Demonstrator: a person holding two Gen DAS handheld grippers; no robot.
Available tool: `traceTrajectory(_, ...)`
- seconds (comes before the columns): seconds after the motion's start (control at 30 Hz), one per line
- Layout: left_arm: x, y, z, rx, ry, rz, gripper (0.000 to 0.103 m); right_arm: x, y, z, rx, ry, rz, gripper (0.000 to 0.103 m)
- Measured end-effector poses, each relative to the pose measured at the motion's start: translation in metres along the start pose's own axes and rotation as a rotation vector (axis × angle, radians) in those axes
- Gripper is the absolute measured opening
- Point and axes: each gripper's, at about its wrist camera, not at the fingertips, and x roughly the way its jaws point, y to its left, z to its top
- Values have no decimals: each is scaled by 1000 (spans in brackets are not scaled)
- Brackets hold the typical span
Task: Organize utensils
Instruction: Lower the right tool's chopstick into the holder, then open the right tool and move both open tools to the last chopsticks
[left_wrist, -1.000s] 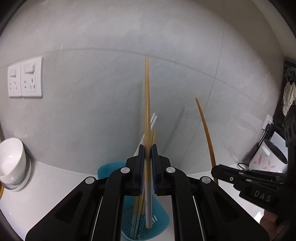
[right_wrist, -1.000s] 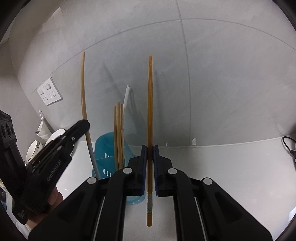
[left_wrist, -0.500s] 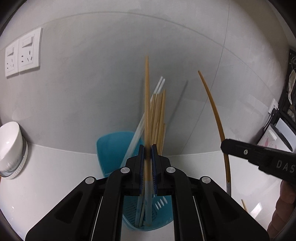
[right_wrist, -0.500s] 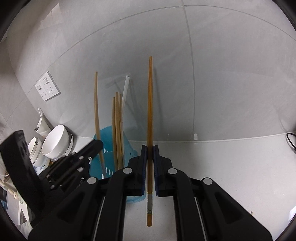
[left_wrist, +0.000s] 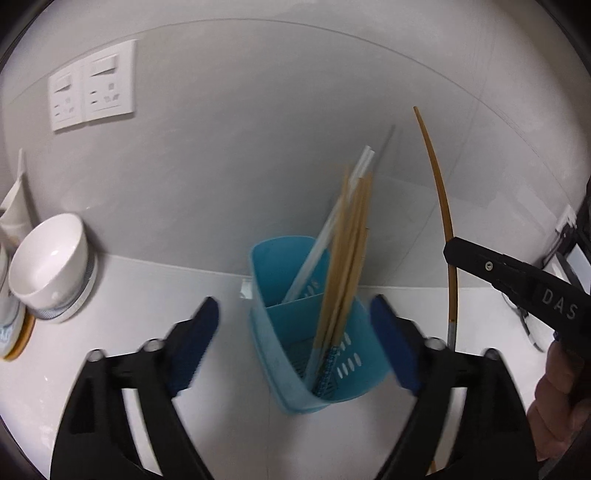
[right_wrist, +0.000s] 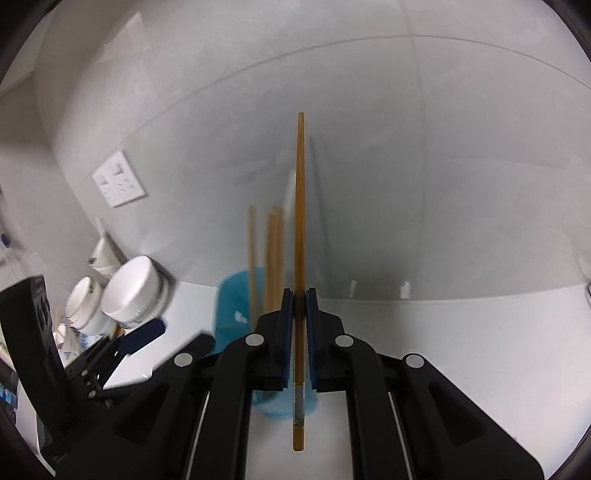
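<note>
The left claw (left_wrist: 291, 343) now stands wide apart with nothing between its pads; half a second ago it was clamped on a wooden chopstick held upright over the blue holder (left_wrist: 273, 332). That chopstick is released and leans with the bundle of wooden chopsticks (left_wrist: 347, 258) in the holder's near compartment. Two white chopsticks (left_wrist: 332, 225) lean in the compartment behind the divider. The holder stands on the white surface (left_wrist: 147, 280), close to the wall, directly ahead of the open left claw.

The right claw (right_wrist: 299, 339) is closed on a single chopstick (right_wrist: 300, 221), gripped near its lower, banded end, shaft upright. One second ago this claw sat further from the holder; the holder now lies behind and slightly left of its fingers, though motion blur obscures its outline in the right wrist view. In the left wrist view the same chopstick appears just right of the holder, not yet above the opening.

Judgement: one placement is complete, and the remaining held chopstick is next. It needs shifting over the near compartment before release. Risk: the leaning bundle may obstruct the tip on entry.

White bowls (left_wrist: 51, 258) stand stacked at the far left, below the wall sockets (left_wrist: 92, 88).
</note>
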Motion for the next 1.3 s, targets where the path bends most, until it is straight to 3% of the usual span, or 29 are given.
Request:
traceTrajectory(0.2,-6,21,-6,-22,18,62,97,10,20,5,-22,-50,34,6)
traceTrajectory(0.6,-3,50,-10,-52,59,113,97,39,37,-12,-12,-129,26,6)
traceTrajectory(1.3,5,55,-17,-39,83,135,97,70,33,-42,-21,-15,10,7)
